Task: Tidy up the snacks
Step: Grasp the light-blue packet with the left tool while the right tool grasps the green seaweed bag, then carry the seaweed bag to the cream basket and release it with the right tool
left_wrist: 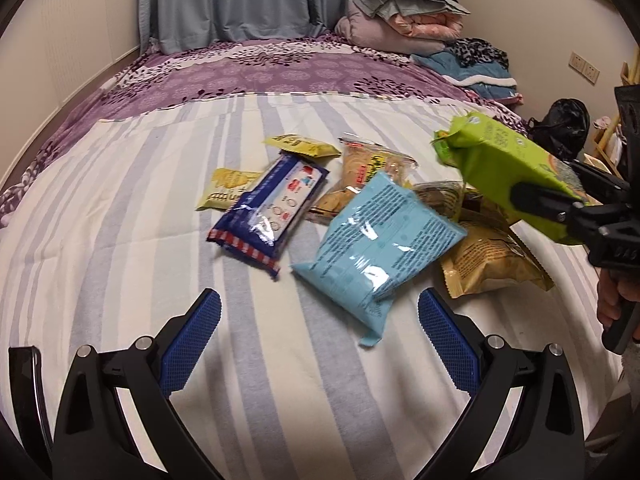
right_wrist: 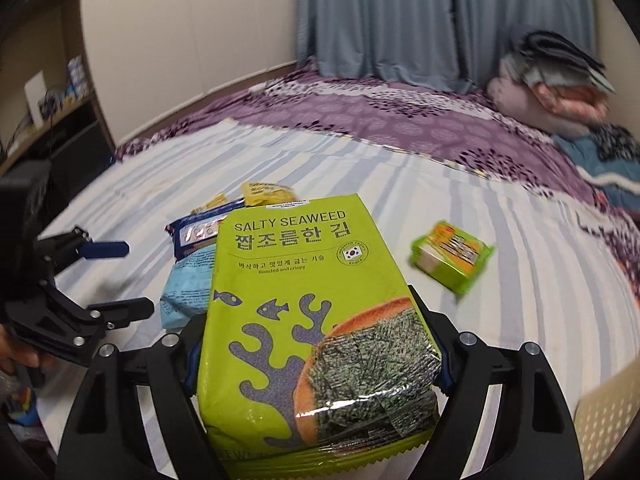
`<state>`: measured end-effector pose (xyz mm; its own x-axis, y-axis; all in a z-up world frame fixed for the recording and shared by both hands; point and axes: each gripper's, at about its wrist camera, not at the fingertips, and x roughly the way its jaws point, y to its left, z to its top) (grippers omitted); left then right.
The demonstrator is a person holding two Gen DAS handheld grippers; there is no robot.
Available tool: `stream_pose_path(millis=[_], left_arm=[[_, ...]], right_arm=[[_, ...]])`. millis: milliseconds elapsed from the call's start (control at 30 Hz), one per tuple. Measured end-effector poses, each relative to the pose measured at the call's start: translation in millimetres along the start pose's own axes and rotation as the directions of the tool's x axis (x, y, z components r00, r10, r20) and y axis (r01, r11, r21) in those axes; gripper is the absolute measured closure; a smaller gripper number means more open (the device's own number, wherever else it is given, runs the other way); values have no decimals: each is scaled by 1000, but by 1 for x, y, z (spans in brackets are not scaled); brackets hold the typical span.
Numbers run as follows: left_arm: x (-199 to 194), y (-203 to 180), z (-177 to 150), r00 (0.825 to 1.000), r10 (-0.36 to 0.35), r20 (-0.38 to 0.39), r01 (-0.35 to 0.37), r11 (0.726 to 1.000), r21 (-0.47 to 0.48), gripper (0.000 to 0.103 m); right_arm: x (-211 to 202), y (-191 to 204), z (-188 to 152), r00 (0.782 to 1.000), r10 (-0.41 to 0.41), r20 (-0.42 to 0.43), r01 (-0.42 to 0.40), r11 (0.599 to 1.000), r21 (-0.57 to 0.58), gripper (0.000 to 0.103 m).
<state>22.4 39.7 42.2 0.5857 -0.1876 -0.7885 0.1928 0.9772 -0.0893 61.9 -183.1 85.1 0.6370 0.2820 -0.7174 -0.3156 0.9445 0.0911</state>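
My right gripper (right_wrist: 320,344) is shut on a large green seaweed pack (right_wrist: 296,320), held up off the striped bed sheet (right_wrist: 500,320); in the left wrist view that gripper (left_wrist: 556,184) and pack (left_wrist: 500,160) hang at the right above the snack pile. The pile holds a light blue pack (left_wrist: 376,244), a dark blue-and-white pack (left_wrist: 268,208), two yellow packs (left_wrist: 304,145), a clear cracker pack (left_wrist: 372,168) and a tan bag (left_wrist: 492,256). A small green box (right_wrist: 452,258) lies apart on the right. My left gripper (left_wrist: 320,340) stands open with nothing between its blue pads, near the light blue pack.
A purple flowered cover (left_wrist: 280,72) spans the far half of the bed. Folded blankets (left_wrist: 404,16) and clothes are stacked at the far right corner. Grey curtains (right_wrist: 400,20) hang behind. A shelf unit (right_wrist: 60,96) stands at the left and a black bag (left_wrist: 564,124) beside the bed.
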Motion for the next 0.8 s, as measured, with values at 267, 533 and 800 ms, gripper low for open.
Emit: stream_pose_path(millis=[267, 533, 800], left_arm=[[20, -15, 13, 997, -78, -30, 80, 994, 78, 3], [51, -19, 26, 990, -130, -62, 137, 984, 114, 3], [70, -23, 26, 987, -121, -104, 135, 981, 142, 17]], right_arm=[[-44, -35, -26, 997, -46, 66, 35, 986, 164, 23], [-65, -44, -47, 995, -60, 78, 40, 973, 227, 23], [-70, -44, -52, 994, -61, 86, 38, 968, 248, 23]])
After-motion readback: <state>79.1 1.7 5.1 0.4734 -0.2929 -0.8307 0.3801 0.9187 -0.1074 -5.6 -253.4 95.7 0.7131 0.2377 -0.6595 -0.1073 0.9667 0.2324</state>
